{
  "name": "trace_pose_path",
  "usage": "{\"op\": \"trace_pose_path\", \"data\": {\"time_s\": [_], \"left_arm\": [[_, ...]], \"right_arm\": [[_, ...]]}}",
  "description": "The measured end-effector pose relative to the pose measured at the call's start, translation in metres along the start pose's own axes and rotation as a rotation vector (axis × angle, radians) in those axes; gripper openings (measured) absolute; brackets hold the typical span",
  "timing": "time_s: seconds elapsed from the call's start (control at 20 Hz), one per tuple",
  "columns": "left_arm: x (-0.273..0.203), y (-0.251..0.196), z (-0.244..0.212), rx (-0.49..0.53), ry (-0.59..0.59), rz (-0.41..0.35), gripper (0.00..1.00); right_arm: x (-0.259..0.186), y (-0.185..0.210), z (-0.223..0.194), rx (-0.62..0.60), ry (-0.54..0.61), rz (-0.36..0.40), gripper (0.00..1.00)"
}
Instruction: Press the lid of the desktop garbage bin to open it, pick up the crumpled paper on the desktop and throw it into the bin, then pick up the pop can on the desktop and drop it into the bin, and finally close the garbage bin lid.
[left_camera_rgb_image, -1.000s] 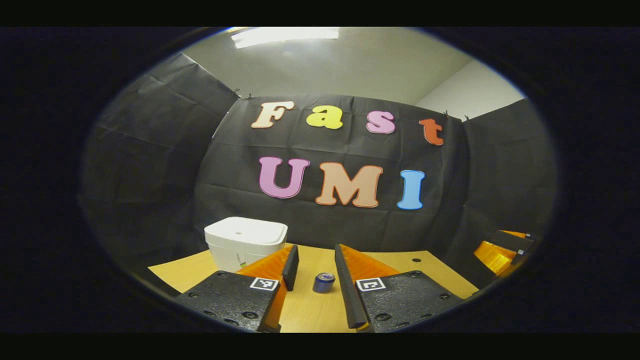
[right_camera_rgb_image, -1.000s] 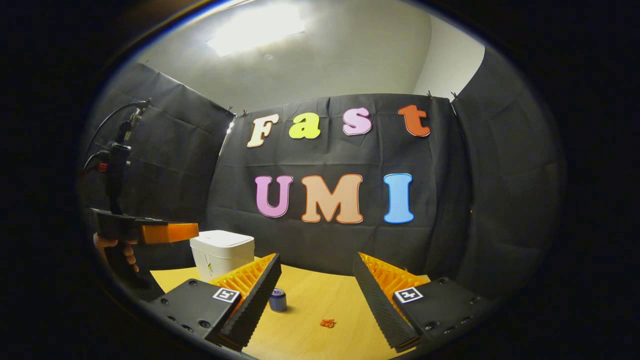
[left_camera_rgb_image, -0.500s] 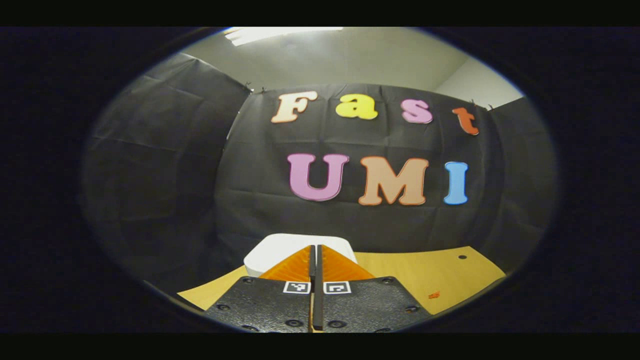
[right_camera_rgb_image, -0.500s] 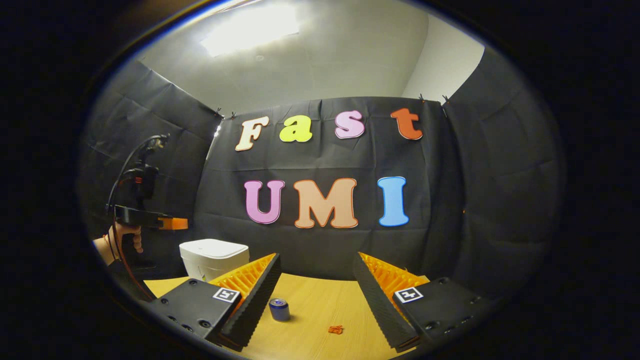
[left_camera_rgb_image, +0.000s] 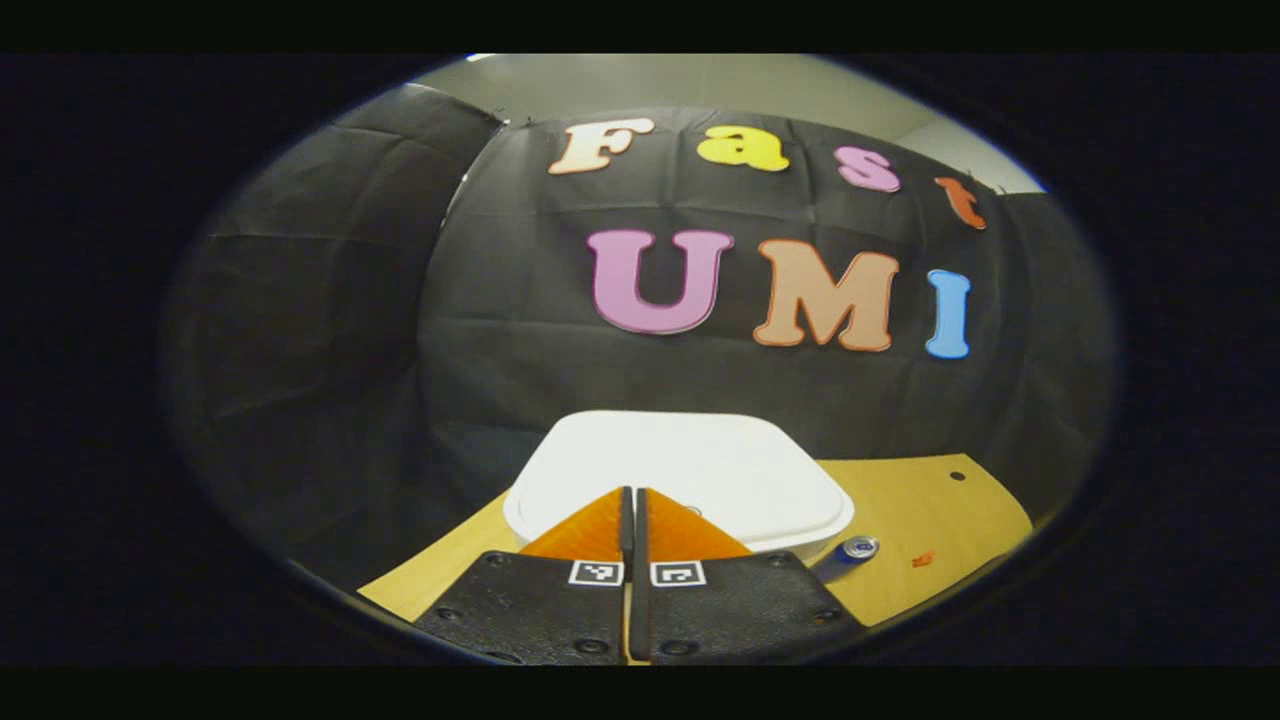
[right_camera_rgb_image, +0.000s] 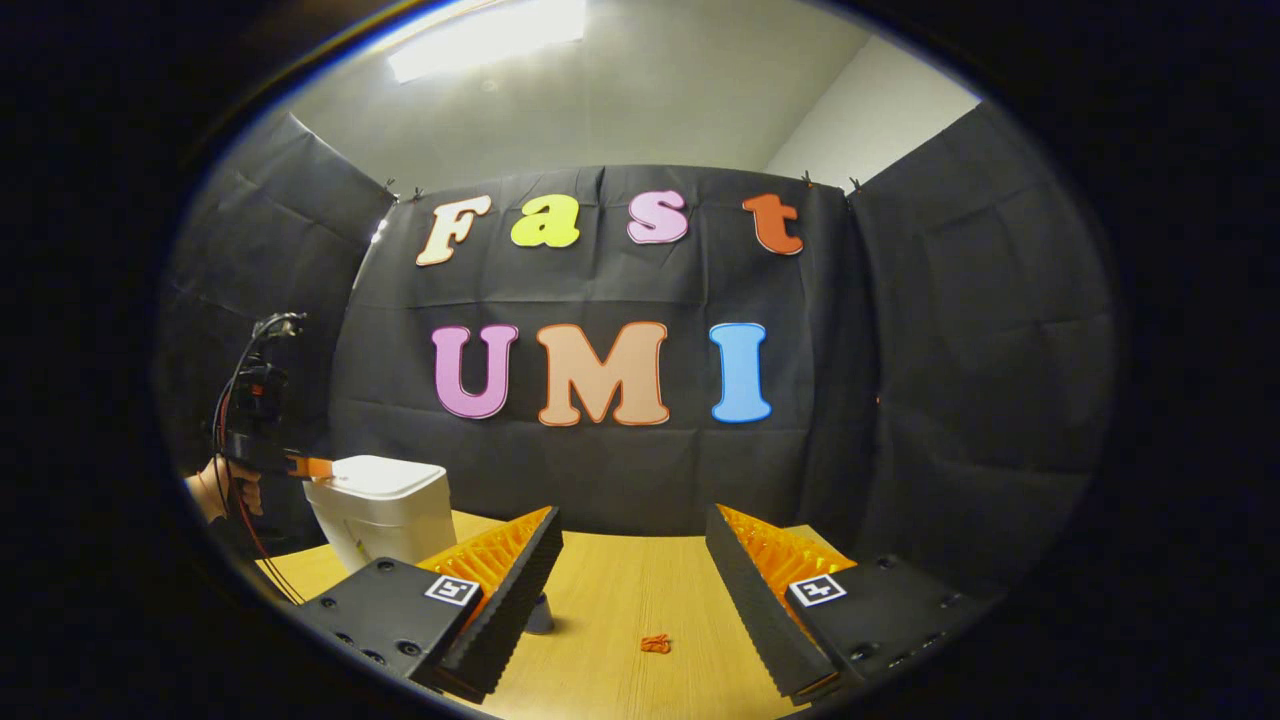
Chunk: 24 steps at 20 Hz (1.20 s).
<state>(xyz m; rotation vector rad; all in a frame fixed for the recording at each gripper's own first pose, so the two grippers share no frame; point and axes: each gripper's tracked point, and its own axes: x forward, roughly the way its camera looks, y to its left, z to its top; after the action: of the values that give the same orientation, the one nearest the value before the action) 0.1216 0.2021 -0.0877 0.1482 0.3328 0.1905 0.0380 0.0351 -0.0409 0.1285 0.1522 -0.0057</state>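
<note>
My left hand-held gripper (left_camera_rgb_image: 632, 500) has fingers together, over the near edge of the bin lid (left_camera_rgb_image: 690, 470); contact unclear. Right hand-held gripper (right_camera_rgb_image: 632, 560) spread wide above the surface (right_camera_rgb_image: 620, 610). Pop can (left_camera_rgb_image: 848, 552) beside the bin, crumpled paper (right_camera_rgb_image: 655, 643) further right.

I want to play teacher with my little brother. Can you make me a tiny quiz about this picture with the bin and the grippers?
1. True or false: the white bin's lid is closed.
2. Which gripper has its fingers spread apart? A) the left gripper B) the right gripper
3. Fill in: the small orange crumpled paper lies on the wooden ____.

Key
1. True. The lid lies flat on the bin, and the left gripper's closed tips are at its near edge.
2. B. The right gripper's fingers stand wide apart; the left gripper's are together.
3. Table. The paper lies there, and the blue pop can lies beside the bin.
</note>
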Motion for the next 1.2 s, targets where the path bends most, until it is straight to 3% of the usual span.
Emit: {"op": "trace_pose_path", "data": {"time_s": [0.1, 0.25, 0.3, 0.45, 0.55, 0.7, 0.85, 1.0, 1.05, 1.2], "left_arm": [[0.0, 0.002, -0.002, -0.01, -0.016, -0.027, 0.0], [0.0, 0.0, 0.005, -0.163, -0.048, -0.076, 0.0], [-0.002, 0.002, 0.009, -0.225, -0.063, -0.086, 0.0], [-0.004, 0.015, 0.021, -0.348, -0.043, -0.059, 0.0], [-0.012, 0.021, 0.06, -0.329, -0.138, -0.046, 0.0], [-0.045, -0.001, 0.139, -0.248, -0.333, -0.132, 0.0], [-0.073, -0.011, 0.17, -0.162, -0.453, -0.163, 0.01], [-0.09, -0.018, 0.164, -0.109, -0.47, -0.157, 0.31], [-0.095, -0.029, 0.157, -0.086, -0.459, -0.18, 0.35], [-0.104, -0.033, 0.145, -0.043, -0.46, -0.183, 0.96]], "right_arm": [[0.004, 0.007, -0.009, -0.007, 0.027, 0.007, 0.96], [0.01, 0.024, -0.017, -0.005, 0.056, 0.045, 1.0], [0.01, 0.028, -0.016, -0.004, 0.056, 0.055, 0.96], [0.014, 0.032, -0.013, -0.006, 0.037, 0.054, 0.96], [0.017, 0.033, -0.017, 0.002, 0.045, 0.052, 0.96], [0.021, 0.03, -0.02, 0.01, 0.055, 0.033, 0.96], [0.026, 0.031, -0.024, 0.012, 0.058, 0.028, 0.96], [0.032, 0.028, -0.03, 0.021, 0.063, 0.029, 0.96], [0.035, 0.026, -0.036, 0.029, 0.074, 0.029, 0.96], [0.045, 0.016, -0.055, 0.044, 0.118, 0.026, 0.96]]}}
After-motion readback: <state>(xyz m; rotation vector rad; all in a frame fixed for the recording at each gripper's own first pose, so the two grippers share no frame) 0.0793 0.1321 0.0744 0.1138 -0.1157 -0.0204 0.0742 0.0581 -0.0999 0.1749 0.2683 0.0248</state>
